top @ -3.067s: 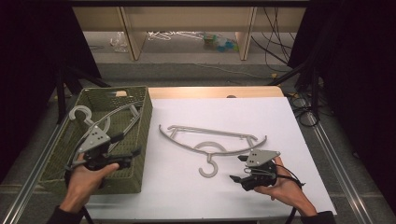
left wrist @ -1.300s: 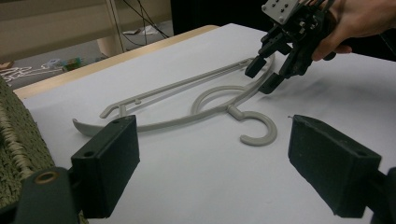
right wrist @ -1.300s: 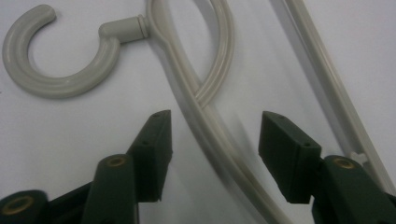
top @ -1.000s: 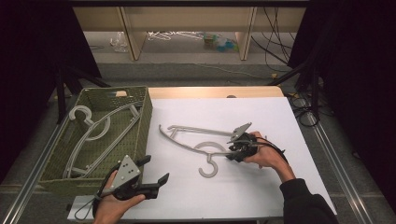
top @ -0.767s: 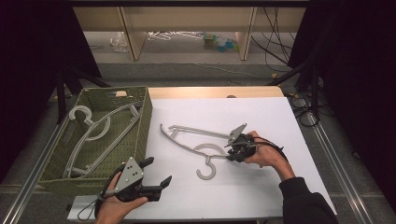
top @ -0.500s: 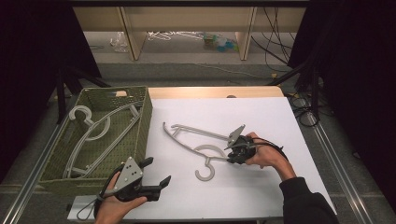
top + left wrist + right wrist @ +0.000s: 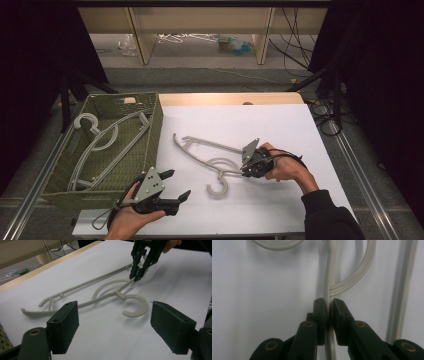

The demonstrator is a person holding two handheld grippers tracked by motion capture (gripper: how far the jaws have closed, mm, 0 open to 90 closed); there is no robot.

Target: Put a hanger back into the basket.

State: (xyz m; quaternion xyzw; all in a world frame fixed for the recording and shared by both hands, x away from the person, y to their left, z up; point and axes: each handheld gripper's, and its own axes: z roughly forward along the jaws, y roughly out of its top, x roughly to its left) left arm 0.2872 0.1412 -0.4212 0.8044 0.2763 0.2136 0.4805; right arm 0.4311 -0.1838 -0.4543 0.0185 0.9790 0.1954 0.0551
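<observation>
two black jaws of the right gripper (image 7: 328, 322) are clamped on the thin shoulder bar of the pale hanger (image 7: 210, 159), the bar running straight up between the pads in the right gripper view. their jaws have just been closing, and the bar sits between them. gripping that slim bar near the neck, rather than the wide curved hook, probably gives a narrow, firm hold for lifting. the hanger lies flat on the white table sheet (image 7: 280, 125), mid-table, its hook pointing toward the near edge, well apart from the green basket (image 7: 150, 145) at the left. a second hanger (image 7: 100, 142) rests inside that basket, so the basket looks like the place this one is meant to go. the left gripper (image 7: 175, 186) hovers at the near edge just beside the basket, jaws spread and holding nothing, having just narrowed a little; from its own view it faces the hook (image 7: 136, 306), seemingly ready to assist.
</observation>
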